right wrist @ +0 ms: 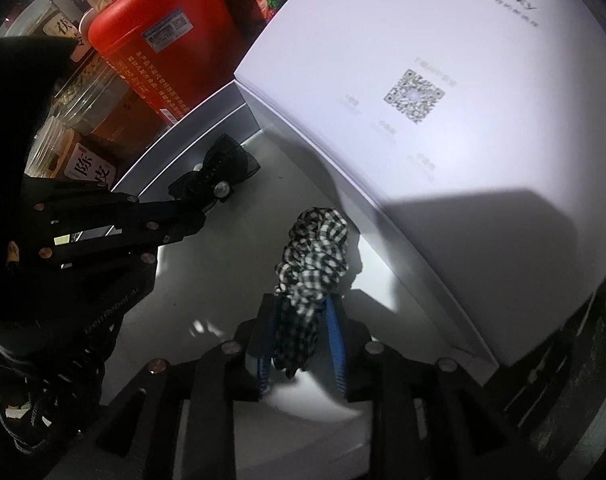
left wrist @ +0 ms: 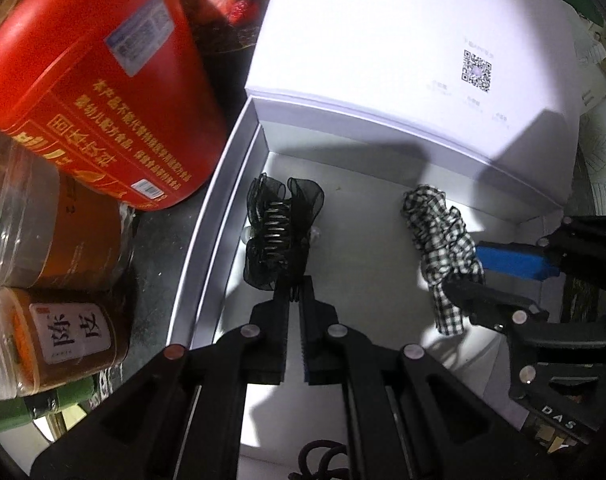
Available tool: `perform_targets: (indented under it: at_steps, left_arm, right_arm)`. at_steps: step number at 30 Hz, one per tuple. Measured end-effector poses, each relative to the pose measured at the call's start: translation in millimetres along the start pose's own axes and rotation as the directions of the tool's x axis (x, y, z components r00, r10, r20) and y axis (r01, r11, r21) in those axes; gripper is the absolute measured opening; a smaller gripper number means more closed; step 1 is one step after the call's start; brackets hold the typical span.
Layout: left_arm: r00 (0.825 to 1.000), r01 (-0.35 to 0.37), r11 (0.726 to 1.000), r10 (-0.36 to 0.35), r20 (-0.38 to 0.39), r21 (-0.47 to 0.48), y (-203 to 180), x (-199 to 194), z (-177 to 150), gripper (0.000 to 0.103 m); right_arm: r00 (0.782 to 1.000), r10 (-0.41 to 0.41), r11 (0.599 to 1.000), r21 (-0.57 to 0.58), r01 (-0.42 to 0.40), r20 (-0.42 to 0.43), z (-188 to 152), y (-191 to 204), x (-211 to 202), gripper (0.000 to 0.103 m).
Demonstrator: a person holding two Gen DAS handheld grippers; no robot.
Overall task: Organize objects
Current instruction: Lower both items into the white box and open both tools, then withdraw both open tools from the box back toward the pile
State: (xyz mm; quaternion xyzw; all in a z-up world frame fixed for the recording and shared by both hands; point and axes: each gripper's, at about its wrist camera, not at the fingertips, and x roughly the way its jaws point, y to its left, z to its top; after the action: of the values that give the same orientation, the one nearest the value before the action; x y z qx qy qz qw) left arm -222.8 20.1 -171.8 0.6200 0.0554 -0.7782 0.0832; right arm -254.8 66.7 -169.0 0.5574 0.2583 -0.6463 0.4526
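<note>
An open white box [left wrist: 207, 248] holds two hair pieces. My left gripper [left wrist: 295, 294] is shut on the end of a black mesh bow hair claw [left wrist: 279, 224] that hangs over the box's left side; it also shows in the right wrist view [right wrist: 219, 170]. My right gripper [right wrist: 301, 332] is shut on a black-and-white checked scrunchie [right wrist: 315, 252], held over the box's right side; it also shows in the left wrist view [left wrist: 443, 240]. The box's white lid [left wrist: 403, 60] with a QR code stands up behind.
A red canister [left wrist: 95, 80] and amber jars [left wrist: 55, 332] stand close against the box's left wall. A dark food package [left wrist: 227, 4] is behind them. A black hair tie [left wrist: 323, 456] lies at the box's near edge.
</note>
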Motion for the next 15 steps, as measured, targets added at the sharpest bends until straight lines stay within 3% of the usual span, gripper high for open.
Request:
perform_targets:
  at_steps: [4, 6, 9, 15]
  left_arm:
    - [1.000, -0.003, 1.000, 0.004, 0.011, -0.023, -3, -8, -3, 0.012]
    - [1.000, -0.008, 0.999, 0.008, 0.024, -0.035, -6, -13, -4, 0.034]
    - [0.997, -0.033, 0.998, 0.037, 0.061, -0.060, -10, -25, -8, 0.053]
    - [0.990, -0.084, 0.992, 0.094, 0.103, -0.099, -23, -51, -19, 0.057]
  right_arm:
    - [1.000, -0.014, 1.000, 0.005, 0.014, 0.016, -6, 1, -10, 0.042]
    - [0.999, -0.011, 1.000, 0.008, 0.011, 0.030, -9, 2, -17, 0.053]
    - [0.999, -0.024, 1.000, 0.000, 0.024, 0.047, -13, 5, -28, 0.055]
    - [0.996, -0.022, 1.000, 0.006, 0.021, 0.092, -19, -10, -48, 0.055]
